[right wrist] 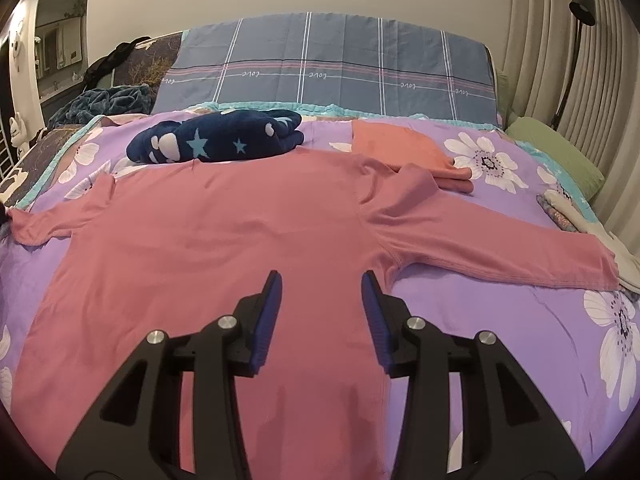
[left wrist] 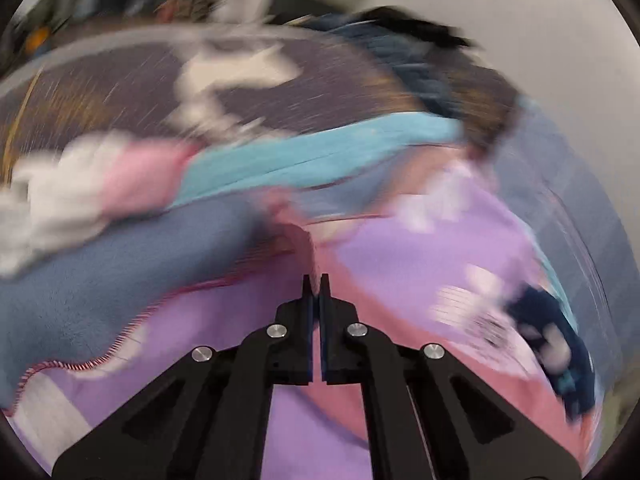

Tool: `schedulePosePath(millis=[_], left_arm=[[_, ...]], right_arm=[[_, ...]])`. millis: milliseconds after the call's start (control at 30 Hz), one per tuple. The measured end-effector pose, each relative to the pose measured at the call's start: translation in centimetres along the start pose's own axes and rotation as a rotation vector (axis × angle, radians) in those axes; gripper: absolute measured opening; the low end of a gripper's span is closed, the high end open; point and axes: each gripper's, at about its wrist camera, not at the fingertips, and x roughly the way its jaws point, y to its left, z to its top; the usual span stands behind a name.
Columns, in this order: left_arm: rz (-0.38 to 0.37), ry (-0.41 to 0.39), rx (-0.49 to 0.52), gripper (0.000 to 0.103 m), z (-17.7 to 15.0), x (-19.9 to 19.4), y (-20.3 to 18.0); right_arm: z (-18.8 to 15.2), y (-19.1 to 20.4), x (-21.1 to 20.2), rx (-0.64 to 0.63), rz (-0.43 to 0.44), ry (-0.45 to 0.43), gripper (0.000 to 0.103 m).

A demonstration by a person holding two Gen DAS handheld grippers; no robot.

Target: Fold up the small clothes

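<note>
Item: long-sleeved pink cotton top (right wrist: 208, 216), laid flat on the purple floral bedsheet (right wrist: 500, 320), filling the centre of the right wrist view; sleeves run out toward left and right edges, body running top to bottom of frame.

Right gripper (right wrist: 322, 280): jaws part open, empty, over the right side of the body just below the armpit seam.

Left gripper (left wrist: 316, 280): jaws pinched together on a pink fold at lower centre; view blurred.

Writing: "love" repeated on the grey checked pillow (right wrist: 328, 60), upper centre.
</note>
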Motion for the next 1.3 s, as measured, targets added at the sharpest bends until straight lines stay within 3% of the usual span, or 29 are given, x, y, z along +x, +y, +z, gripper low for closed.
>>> schedulePosePath(millis=[133,233,300,433,567,700,900,933,1033,1167,1300], left_arm=[[-0.219,-0.043,0.25,0.002,-2.1,-6.7,-9.8],[-0.395,-0.03,0.458,0.002,-6.6,-11.4,-18.3],[-0.512,0.022,0.593,0.002,-11.7,-13.8,-24.2],[-0.643,0.161,0.798,0.002,-23.0,-14.8,-32.2],[-0.664,0.296,0.931,0.003,-32.1,-12.8,-36.0],[-0.657,0.402,0.96,0.002,-36.3,-10.4,-36.1],[-0.646,0.406,0.884,0.004,-34.8,-9.6,-34.3],[-0.642,0.395,0.872,0.007,-34.5,-9.6,-33.9],[-0.625,0.343,0.875,0.035,-33.9,-10.0,-33.3],[-0.636,0.338,0.911,0.048,-34.3,-10.6,-33.5],[-0.635,0.336,0.966,0.048,-35.5,-10.3,-34.2]], right_arm=[[-0.1,-0.5,0.0,0.014,0.014,-0.009,0.042],[-0.4,-1.1,-0.3,0.045,0.038,-0.008,0.042],[-0.6,-1.7,-0.5,0.062,0.047,-0.004,0.044],[-1.0,-3.8,-0.7,0.108,0.034,0.012,0.049],[-0.9,-6.9,0.3,0.172,0.039,0.057,0.047],[-0.2,-8.8,2.4,0.186,0.093,0.12,0.031],[2.6,-6.2,6.4,0.117,0.293,0.166,0.031],[3.1,-5.4,7.3,0.114,0.34,0.186,0.031],[4.5,-3.4,10.4,0.134,0.444,0.262,0.031],[6.0,-1.9,14.1,0.202,0.521,0.348,0.031],[6.6,-0.1,16.6,0.216,0.573,0.429,0.031]])
